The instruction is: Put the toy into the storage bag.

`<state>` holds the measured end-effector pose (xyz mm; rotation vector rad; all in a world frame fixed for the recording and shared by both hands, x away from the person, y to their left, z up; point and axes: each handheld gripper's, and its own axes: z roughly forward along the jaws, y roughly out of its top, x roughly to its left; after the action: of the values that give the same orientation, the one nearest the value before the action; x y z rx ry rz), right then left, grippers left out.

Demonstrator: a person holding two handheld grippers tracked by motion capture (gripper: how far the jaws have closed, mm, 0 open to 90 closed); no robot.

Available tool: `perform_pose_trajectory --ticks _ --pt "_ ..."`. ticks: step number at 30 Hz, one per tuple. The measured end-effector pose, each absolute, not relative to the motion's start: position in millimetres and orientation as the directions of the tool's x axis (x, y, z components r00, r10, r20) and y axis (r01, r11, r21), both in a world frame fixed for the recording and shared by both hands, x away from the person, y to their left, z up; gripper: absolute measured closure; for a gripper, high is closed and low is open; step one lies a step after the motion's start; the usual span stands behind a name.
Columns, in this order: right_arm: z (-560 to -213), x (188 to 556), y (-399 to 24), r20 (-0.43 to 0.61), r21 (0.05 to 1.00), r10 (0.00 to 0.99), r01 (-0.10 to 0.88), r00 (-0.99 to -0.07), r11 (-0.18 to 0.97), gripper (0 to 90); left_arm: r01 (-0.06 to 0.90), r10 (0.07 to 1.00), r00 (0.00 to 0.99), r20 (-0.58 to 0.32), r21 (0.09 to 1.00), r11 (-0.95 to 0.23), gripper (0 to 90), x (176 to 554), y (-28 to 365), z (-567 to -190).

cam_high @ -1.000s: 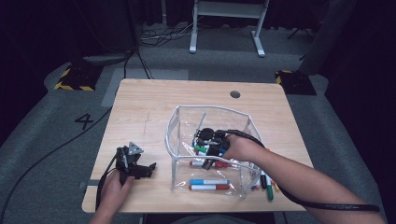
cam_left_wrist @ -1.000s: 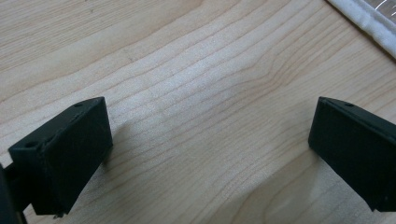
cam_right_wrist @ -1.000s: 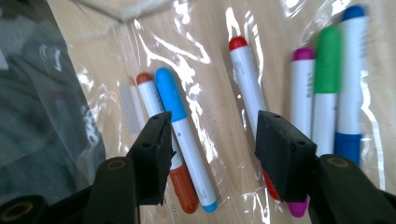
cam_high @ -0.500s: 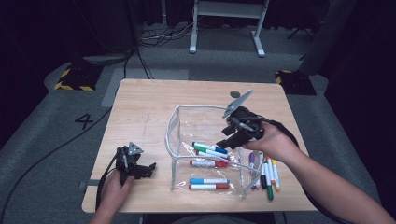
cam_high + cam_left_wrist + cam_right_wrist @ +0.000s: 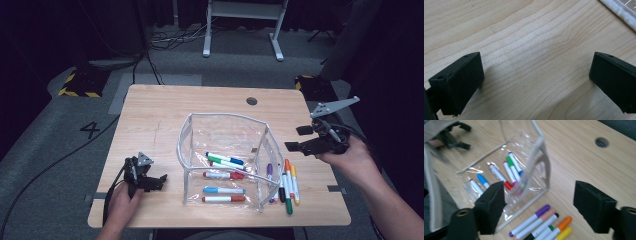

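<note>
A clear plastic pouch [image 5: 186,135] stands open in the middle of the wooden table [image 5: 160,115]. Several coloured markers [image 5: 223,161] lie inside it. More markers [image 5: 286,182] lie loose on the wood by its right side. My right gripper [image 5: 297,138] is held in the air over the table's right edge. Its jaws have just been opening and now stand wide, with nothing between them [image 5: 544,205]. Below it are the pouch markers [image 5: 509,170] and the loose markers [image 5: 541,222]. My left gripper [image 5: 160,182] rests near the front left, open over bare wood [image 5: 536,80].
A round cable hole [image 5: 251,101] sits near the table's far edge. The pouch's white trim [image 5: 621,15] passes the top right corner of the left gripper view. Black cables trail from both grippers. A white stand [image 5: 242,20] and floor cables lie beyond the table.
My right gripper has come up out of the pouch and swung right, to above the table's right edge, and its jaws have widened. The left gripper has stayed put.
</note>
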<state>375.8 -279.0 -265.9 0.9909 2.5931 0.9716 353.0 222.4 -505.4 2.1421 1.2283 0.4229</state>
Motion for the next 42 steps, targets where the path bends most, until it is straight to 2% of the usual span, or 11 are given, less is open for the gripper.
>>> perform_pose_trajectory --ticks 3,6,8,14,22,25,33,39,42 --pt "-277 376 -300 0.039 0.641 0.71 0.563 -0.703 0.522 14.0 0.656 0.857 0.515 -0.031 0.657 -0.371 0.0 353 222 -505" --pt "-294 377 -317 0.065 0.631 0.743 0.604 -0.666 0.486 14.3 0.656 0.857 0.515 -0.031 0.657 -0.371 0.0 353 222 -505" --pt "-312 378 -324 0.049 0.602 0.766 0.631 -0.641 0.49 18.3 0.656 0.857 0.515 -0.031 0.657 -0.371 0.0 353 222 -505" --pt "-361 381 -334 0.095 0.534 0.787 0.698 -0.61 0.477 32.8 0.656 0.857 0.515 -0.031 0.658 -0.371 0.0 353 222 -505" --pt "-420 380 -336 0.152 0.38 0.793 0.776 -0.59 0.504 51.3 0.656 0.857 0.515 -0.032 0.658 -0.37 0.0 353 222 -505" --pt "-436 382 -339 0.161 0.347 0.806 0.797 -0.569 0.494 54.2 0.656 0.857 0.515 -0.031 0.657 -0.37 0.0 353 222 -505" --pt "-458 386 -343 0.191 0.3 0.839 0.844 -0.509 0.444 63.5 0.656 0.857 0.515 -0.031 0.658 -0.37 0.0 353 222 -505" --pt "-462 388 -350 0.105 0.286 0.86 0.844 -0.499 0.454 67.6 0.656 0.857 0.515 -0.031 0.657 -0.37 0.0 353 222 -505" --pt "-461 391 -355 0.066 0.277 0.871 0.848 -0.487 0.453 75.5 0.656 0.857 0.515 -0.031 0.657 -0.371 0.0 353 222 -505"
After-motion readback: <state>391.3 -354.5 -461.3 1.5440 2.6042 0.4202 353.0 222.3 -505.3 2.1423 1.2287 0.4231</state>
